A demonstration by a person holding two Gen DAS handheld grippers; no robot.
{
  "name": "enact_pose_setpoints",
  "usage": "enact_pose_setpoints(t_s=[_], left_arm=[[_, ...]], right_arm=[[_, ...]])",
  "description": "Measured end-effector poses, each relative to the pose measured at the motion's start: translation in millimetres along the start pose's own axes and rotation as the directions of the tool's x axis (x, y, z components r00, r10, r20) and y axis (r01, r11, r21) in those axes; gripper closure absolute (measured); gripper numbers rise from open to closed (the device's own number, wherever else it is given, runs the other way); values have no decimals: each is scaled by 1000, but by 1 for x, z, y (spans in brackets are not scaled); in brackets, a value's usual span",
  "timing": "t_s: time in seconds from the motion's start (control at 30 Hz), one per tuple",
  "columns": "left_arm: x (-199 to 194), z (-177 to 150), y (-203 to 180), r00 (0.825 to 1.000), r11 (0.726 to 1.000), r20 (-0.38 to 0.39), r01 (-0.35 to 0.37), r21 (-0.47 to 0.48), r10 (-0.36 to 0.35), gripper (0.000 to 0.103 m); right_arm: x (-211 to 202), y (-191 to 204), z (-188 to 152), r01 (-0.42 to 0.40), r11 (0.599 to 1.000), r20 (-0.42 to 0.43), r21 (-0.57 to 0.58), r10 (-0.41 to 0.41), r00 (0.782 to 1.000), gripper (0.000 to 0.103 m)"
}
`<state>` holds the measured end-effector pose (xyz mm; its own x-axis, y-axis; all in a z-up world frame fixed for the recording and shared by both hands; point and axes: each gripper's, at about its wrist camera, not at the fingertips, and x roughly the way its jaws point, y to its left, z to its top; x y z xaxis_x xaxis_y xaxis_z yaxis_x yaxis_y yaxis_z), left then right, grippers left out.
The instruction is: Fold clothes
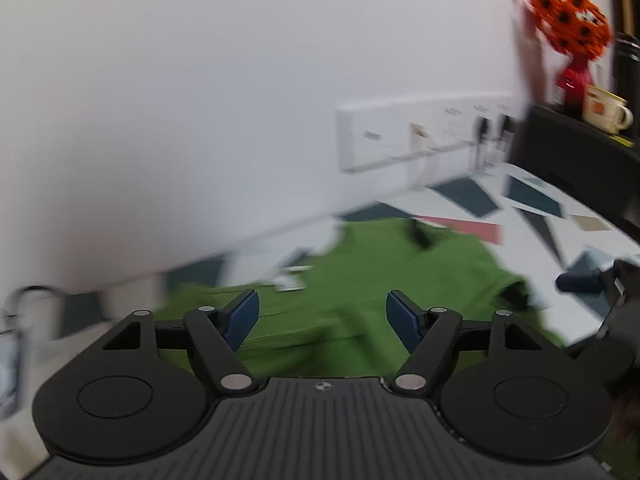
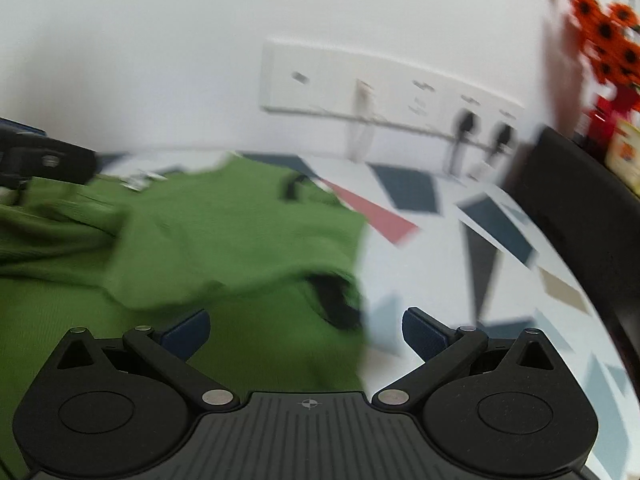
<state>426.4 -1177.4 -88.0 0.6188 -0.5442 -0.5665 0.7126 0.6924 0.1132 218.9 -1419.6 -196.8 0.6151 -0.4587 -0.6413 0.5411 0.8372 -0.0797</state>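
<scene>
the green garment (image 1: 360, 292) lies rumpled on the patterned tablecloth (image 1: 532, 216), near the wall. the left gripper (image 1: 322, 316) is spread wide above the cloth and grips nothing. the right gripper (image 2: 306, 330) is also spread and empty, over the garment's right edge (image 2: 356, 240).

likely faults:
- both views are motion-blurred, so a grab may miss the edge.
- a bunched layer may be pinched along with the top one, giving a crooked fold.
- the tablecloth may be caught too.

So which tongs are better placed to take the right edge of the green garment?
Probably the right tongs: open, with the green garment's right edge between their fingers. The left tongs, also open, sit over its middle.
</scene>
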Motion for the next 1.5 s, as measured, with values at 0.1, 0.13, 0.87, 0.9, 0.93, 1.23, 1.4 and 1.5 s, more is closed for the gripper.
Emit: enact_pose_setpoints(t_s=[0.1,0.13,0.87,0.9,0.93,1.23,1.4,1.5], left_arm=[[-12,-25,36,991,993,-89,-106,-56,101,31],[-12,-35,45,984,989,-131,-128,-76,118,31],[-5,-93,101,922,939,-246,-331,-93,300,102],[-6,-92,104,927,943,-249,-313,-110,279,101],[-7,-90,105,935,949,-246,-292,-120,256,100],[-3,-77,67,965,984,-211,-172,-51,158,62],[5,-85,61,958,985,-231,-173,-4,168,56],[9,-87,59,952,981,-240,-194,12,191,56]], right_arm=[[-1,13,9,-120,991,46,-50,123,991,4],[0,18,13,-161,985,54,-69,165,985,6],[35,-5,70,-246,926,-14,288,261,965,99],[32,-18,75,-243,908,17,341,252,968,99],[31,-31,79,-236,888,36,395,242,970,99],[76,-76,85,-135,858,44,496,130,991,71],[58,-83,65,-166,896,62,412,154,986,56],[60,-65,52,-194,942,13,273,198,980,58]])
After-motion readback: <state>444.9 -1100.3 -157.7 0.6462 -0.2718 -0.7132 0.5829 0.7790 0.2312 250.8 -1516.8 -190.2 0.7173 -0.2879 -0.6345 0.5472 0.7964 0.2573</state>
